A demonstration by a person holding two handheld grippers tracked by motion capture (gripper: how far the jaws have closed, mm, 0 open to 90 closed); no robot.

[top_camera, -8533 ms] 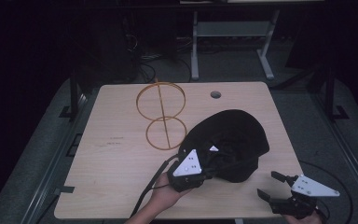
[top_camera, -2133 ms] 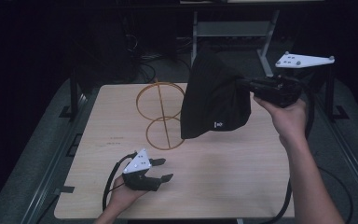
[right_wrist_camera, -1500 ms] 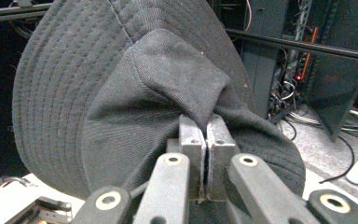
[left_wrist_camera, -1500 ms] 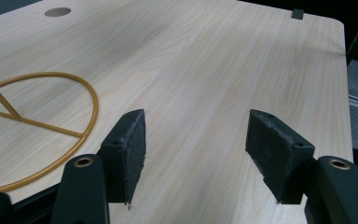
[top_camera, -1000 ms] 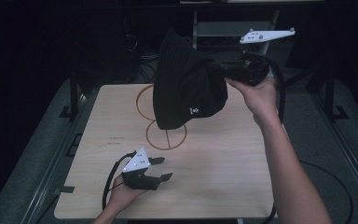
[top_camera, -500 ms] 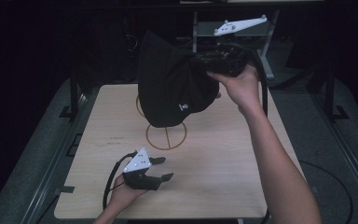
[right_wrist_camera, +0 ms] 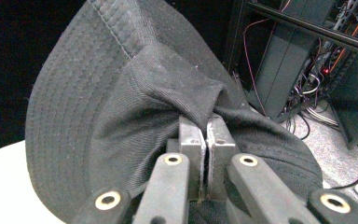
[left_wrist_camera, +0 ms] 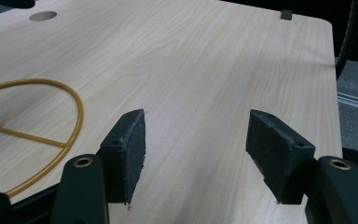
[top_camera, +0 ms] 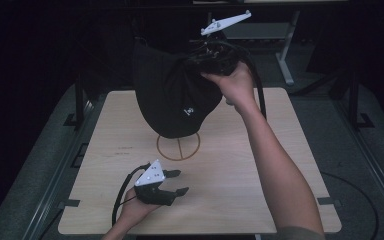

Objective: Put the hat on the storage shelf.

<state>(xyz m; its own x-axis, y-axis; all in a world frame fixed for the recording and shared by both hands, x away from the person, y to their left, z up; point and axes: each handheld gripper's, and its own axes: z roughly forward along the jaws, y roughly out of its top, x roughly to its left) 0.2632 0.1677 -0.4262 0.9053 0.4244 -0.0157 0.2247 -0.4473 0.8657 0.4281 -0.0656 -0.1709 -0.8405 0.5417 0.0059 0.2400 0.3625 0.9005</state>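
Note:
A black bucket hat hangs high above the back of the table, over the gold wire stand, with my right gripper shut on a fold of its crown. In the right gripper view the two jaws pinch the hat's cloth tightly. The stand's round base ring lies on the wood under the hat; its upper part is hidden behind the hat. My left gripper rests low near the table's front left, open with nothing between its pads, and the gold ring lies just to its left.
The light wooden table has a round cable hole at the back. Dark equipment racks with cables stand behind the table, and a white desk frame stands farther back. A grey floor mat edges the table.
My right gripper has carried the hat up and leftward, from the table's right side to above the wire stand. The left gripper has let go earlier and stays still at the front left.

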